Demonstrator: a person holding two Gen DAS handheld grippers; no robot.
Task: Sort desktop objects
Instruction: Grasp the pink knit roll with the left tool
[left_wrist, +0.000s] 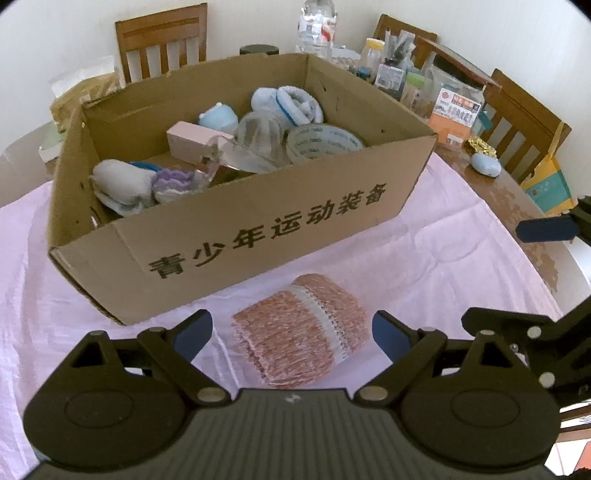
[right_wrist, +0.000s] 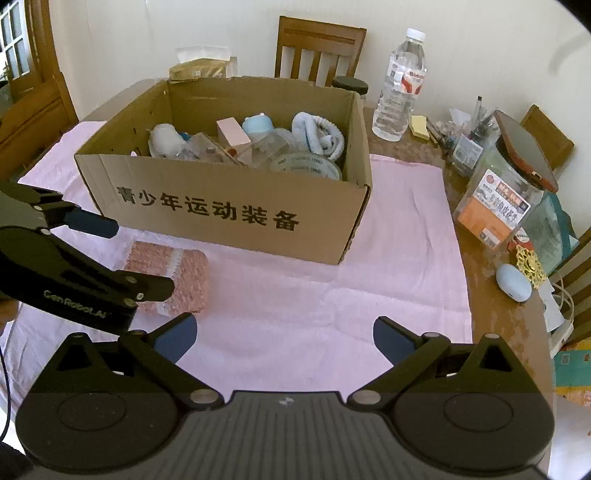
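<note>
A rolled orange-pink knitted cloth (left_wrist: 301, 330) lies on the pink tablecloth in front of an open cardboard box (left_wrist: 258, 236). My left gripper (left_wrist: 291, 332) is open, its blue pads on either side of the roll, not touching it. In the right wrist view the roll (right_wrist: 184, 273) sits left of centre, with the left gripper (right_wrist: 96, 254) over it. My right gripper (right_wrist: 284, 339) is open and empty above bare cloth, in front of the box (right_wrist: 229, 218). The box holds socks, a tape roll (left_wrist: 325, 142), a pink box and plastic items.
A water bottle (right_wrist: 400, 85), a glass jar with an orange label (right_wrist: 506, 192), pens and small items crowd the wooden table at right. A pale blue oval object (right_wrist: 513, 282) lies near the table edge. Wooden chairs (right_wrist: 317, 48) stand behind.
</note>
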